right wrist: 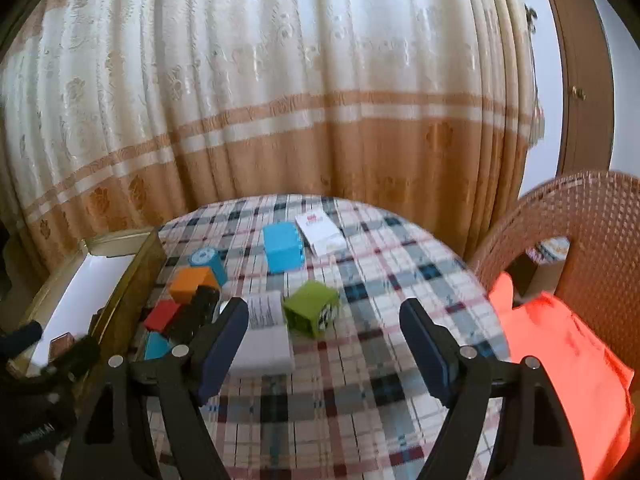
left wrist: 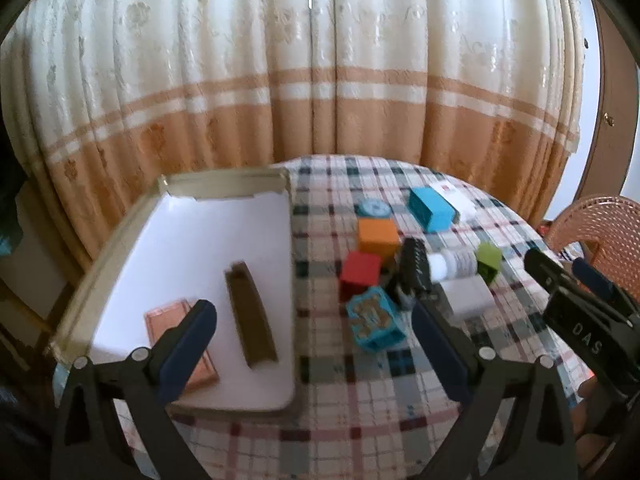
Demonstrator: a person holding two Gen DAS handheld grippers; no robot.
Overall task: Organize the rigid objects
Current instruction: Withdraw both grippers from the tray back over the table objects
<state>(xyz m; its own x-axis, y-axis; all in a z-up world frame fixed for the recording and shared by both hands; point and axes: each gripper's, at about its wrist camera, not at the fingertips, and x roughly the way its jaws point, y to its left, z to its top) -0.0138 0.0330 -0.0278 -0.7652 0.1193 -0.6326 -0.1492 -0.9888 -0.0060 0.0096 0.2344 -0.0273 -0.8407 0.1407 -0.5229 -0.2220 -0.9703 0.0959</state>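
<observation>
A round table with a checked cloth [left wrist: 360, 400] holds a heap of small blocks and a shallow white tray with a gold rim [left wrist: 192, 248] on its left side. Inside the tray lie a long dark brown bar [left wrist: 250, 316] and a flat pink-brown slab [left wrist: 180, 344], side by side but apart. The left gripper [left wrist: 316, 344] hangs above the near edge of the tray, with its two blue fingers spread wide and nothing between them. Its left finger [left wrist: 188, 344] covers part of the slab in the picture, but whether it touches it cannot be told. Just right of the tray sit a red cube [left wrist: 360, 272], an orange cube [left wrist: 378, 236], a blue patterned cube [left wrist: 374, 316], a black ridged block [left wrist: 414, 268] and a white bottle lying on its side [left wrist: 456, 264]. Farther back are a big blue box [left wrist: 430, 208] and a white card box [left wrist: 456, 198]. The right gripper [right wrist: 324, 344] hangs over the table, also open wide and empty. A green cube [right wrist: 312, 308] lies just ahead of it, between the two fingers in the picture and closer to the left one, not touching either. A flat white box [right wrist: 264, 344] sits beside the left finger [right wrist: 222, 344]. A woven brown chair [right wrist: 580, 232] with an orange-red cloth [right wrist: 560, 360] stands at the right.
</observation>
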